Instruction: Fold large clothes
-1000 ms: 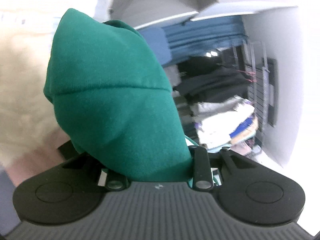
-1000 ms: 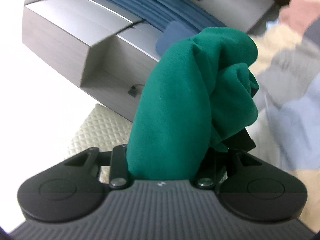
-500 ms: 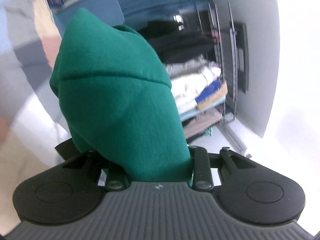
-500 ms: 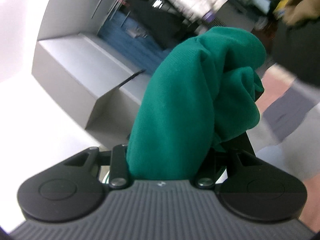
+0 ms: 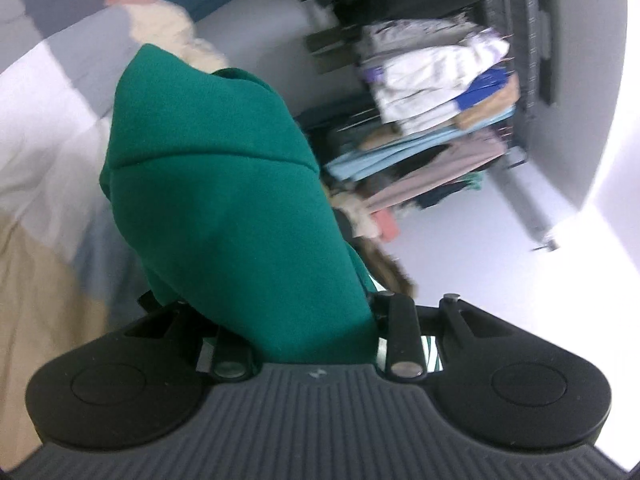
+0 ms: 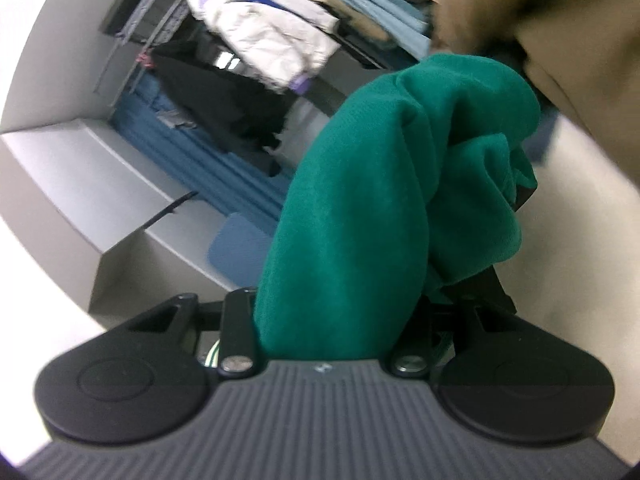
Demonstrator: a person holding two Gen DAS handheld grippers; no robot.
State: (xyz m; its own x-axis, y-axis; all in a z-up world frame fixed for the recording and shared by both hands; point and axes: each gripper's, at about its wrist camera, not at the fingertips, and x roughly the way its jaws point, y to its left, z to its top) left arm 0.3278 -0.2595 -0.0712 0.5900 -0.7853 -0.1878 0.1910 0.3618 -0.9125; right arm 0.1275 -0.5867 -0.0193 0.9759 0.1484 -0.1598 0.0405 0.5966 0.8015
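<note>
A thick green garment [image 5: 208, 128] is bunched up and fills the middle of the left wrist view. My left gripper [image 5: 244, 200] is shut on it, and the cloth drapes over both fingers and hides them. The same green garment [image 6: 352, 216] stands as a tall wad in the right wrist view. My right gripper [image 6: 416, 148] is shut on that wad. Only a bit of its black right finger [image 6: 498, 292] shows beside the cloth. The surroundings are blurred in both views.
A wire rack with stacked folded clothes [image 5: 436, 92] stands ahead on the right. Pale patchwork bedding [image 5: 48, 128] lies at the left. In the right wrist view I see a grey cabinet [image 6: 80, 184], blue fabric [image 6: 188, 156] and tan cloth [image 6: 560, 28] close at the upper right.
Both views have swept sideways across the room, so the clothes rack now fills the background. The green garment sits the same way in both grippers.
</note>
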